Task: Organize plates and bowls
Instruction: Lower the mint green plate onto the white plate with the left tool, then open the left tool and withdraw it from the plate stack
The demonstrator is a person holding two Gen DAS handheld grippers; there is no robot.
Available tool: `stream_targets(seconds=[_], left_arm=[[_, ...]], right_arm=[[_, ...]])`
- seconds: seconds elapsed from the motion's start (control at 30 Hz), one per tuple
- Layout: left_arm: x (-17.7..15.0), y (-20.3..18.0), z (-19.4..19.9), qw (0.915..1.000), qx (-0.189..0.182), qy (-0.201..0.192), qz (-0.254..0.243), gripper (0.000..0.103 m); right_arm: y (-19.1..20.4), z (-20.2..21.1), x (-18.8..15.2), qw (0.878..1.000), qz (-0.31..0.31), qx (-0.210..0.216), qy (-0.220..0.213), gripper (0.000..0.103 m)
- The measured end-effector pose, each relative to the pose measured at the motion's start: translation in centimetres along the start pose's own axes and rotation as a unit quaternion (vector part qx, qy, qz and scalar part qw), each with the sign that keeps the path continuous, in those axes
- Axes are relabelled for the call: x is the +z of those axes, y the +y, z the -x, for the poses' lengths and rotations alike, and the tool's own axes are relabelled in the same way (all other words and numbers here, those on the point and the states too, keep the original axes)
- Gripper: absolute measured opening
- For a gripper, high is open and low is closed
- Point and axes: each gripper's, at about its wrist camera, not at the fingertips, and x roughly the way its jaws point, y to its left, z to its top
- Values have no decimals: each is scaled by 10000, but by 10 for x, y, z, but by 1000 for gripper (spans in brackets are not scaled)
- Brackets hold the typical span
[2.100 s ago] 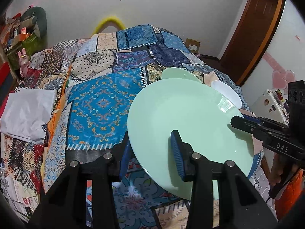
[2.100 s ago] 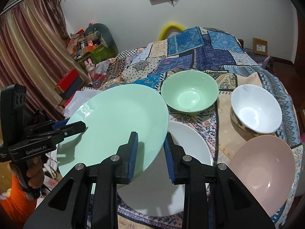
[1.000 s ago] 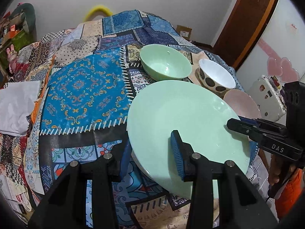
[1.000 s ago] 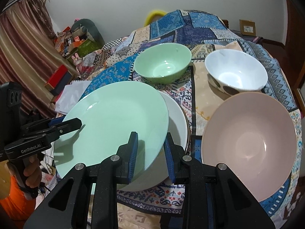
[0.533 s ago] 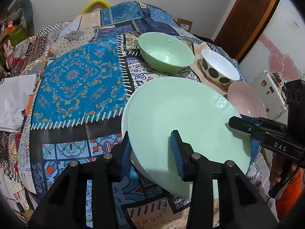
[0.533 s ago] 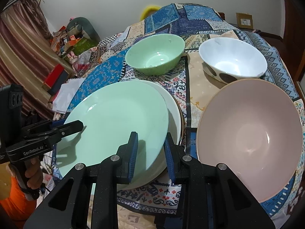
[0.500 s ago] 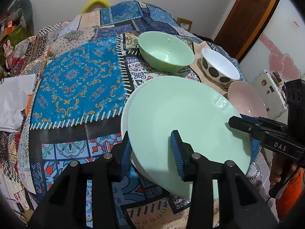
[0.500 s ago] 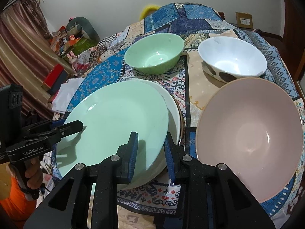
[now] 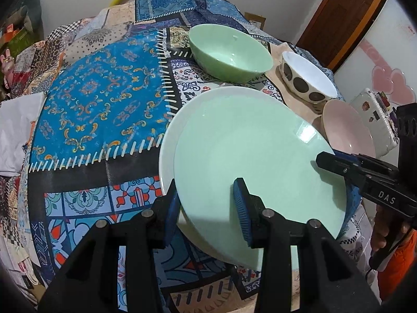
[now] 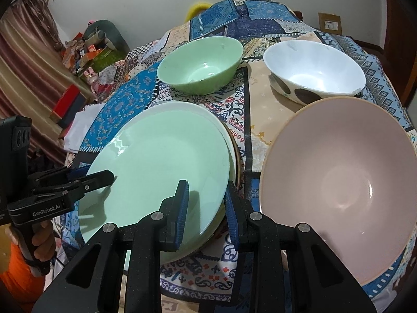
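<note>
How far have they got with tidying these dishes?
Early on. Both the left claw and right claw grip a pale green plate, held just over a white plate. The green bowl, white spotted bowl and pink bowl sit separately, unstacked.

1. A plain white wall (image 10: 156, 5) rises behind the patchwork-covered table (image 9: 99, 99).
2. A brown wooden door (image 9: 346, 20) stands right.
3. Striped brownish curtains (image 10: 23, 83) hang left, beside cluttered boxes (image 10: 88, 49).
</note>
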Motion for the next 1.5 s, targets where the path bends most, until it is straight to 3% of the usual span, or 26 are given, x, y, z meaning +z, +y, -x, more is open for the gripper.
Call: stream_targets(seconds=[0.57, 0.73, 0.97, 1.27, 1.5], left_arm=[[6, 0, -7, 9999, 134, 45, 16, 40], [6, 2, -1, 9996, 278, -51, 32, 40], [7, -4, 18, 9981, 542, -262, -93, 41], [17, -23, 49, 9960, 560, -669, -209, 60], [31, -63, 64, 9942, 278, -899, -517, 77]], right_arm=[[3, -6, 1, 9987, 296, -419, 1, 28], [1, -6, 2, 9990, 238, -366, 6, 28], [10, 22, 7, 9974, 403, -422, -411, 30], [8, 58, 14, 9929, 412, -584, -954, 43], [-7, 84, 13, 9860, 404, -984, -1285, 56]])
